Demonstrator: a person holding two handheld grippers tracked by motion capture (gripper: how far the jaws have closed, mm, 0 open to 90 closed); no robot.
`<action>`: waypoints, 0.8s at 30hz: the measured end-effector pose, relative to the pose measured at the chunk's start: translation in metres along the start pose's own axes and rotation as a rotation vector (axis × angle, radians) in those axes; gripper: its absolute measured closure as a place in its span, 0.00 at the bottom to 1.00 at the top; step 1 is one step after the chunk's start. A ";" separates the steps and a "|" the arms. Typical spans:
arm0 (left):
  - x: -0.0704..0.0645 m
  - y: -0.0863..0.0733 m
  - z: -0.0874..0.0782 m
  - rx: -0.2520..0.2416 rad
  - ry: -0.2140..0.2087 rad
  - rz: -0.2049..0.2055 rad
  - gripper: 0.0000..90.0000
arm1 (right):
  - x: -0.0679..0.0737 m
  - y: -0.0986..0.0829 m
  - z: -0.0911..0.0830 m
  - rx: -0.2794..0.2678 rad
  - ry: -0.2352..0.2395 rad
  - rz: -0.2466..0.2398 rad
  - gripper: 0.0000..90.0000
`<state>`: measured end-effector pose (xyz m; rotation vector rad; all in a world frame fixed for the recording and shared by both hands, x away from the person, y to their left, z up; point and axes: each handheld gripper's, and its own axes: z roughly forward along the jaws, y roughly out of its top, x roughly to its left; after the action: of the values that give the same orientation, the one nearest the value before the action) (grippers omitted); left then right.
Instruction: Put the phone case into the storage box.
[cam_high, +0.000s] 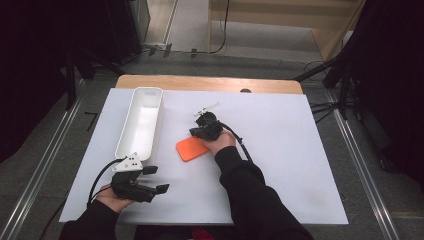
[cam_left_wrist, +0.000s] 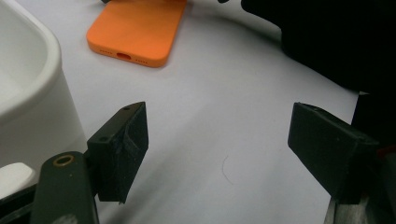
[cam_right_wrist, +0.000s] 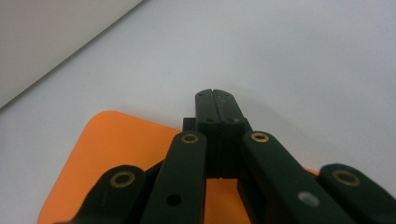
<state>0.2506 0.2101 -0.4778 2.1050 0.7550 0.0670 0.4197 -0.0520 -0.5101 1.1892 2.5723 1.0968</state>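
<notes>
An orange phone case (cam_high: 192, 148) lies flat near the middle of the white table cover (cam_high: 280, 165). My right gripper (cam_high: 196, 133) is held over the case's far right edge. In the right gripper view its jaws (cam_right_wrist: 215, 96) are pressed together with nothing visible between them. The orange case (cam_right_wrist: 107, 158) lies under them and the tips reach past its edge over the white surface. My left gripper (cam_high: 157, 179) is at the front left with its jaws wide apart. In the left gripper view (cam_left_wrist: 219, 126) only bare table lies between them, and the case (cam_left_wrist: 137, 28) lies farther ahead.
A long white bin (cam_high: 140, 122) stands on the left of the table, just beyond my left gripper, and its rounded wall (cam_left_wrist: 32, 88) is close beside the left jaw. A small white object (cam_high: 207, 108) lies beyond the right gripper. The person's dark sleeve (cam_high: 250, 195) crosses the front middle.
</notes>
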 end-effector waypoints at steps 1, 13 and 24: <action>0.000 0.000 0.000 0.000 0.001 0.000 0.22 | 0.000 -0.002 -0.002 0.003 0.005 0.000 0.98; 0.000 0.000 0.000 0.003 0.001 0.000 0.22 | 0.004 -0.013 -0.010 0.006 0.011 -0.011 0.98; 0.000 0.000 0.001 0.004 0.001 -0.003 0.22 | 0.008 -0.027 -0.021 0.013 0.022 -0.027 0.98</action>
<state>0.2511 0.2101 -0.4783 2.1079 0.7594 0.0649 0.3895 -0.0700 -0.5106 1.1478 2.6078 1.0953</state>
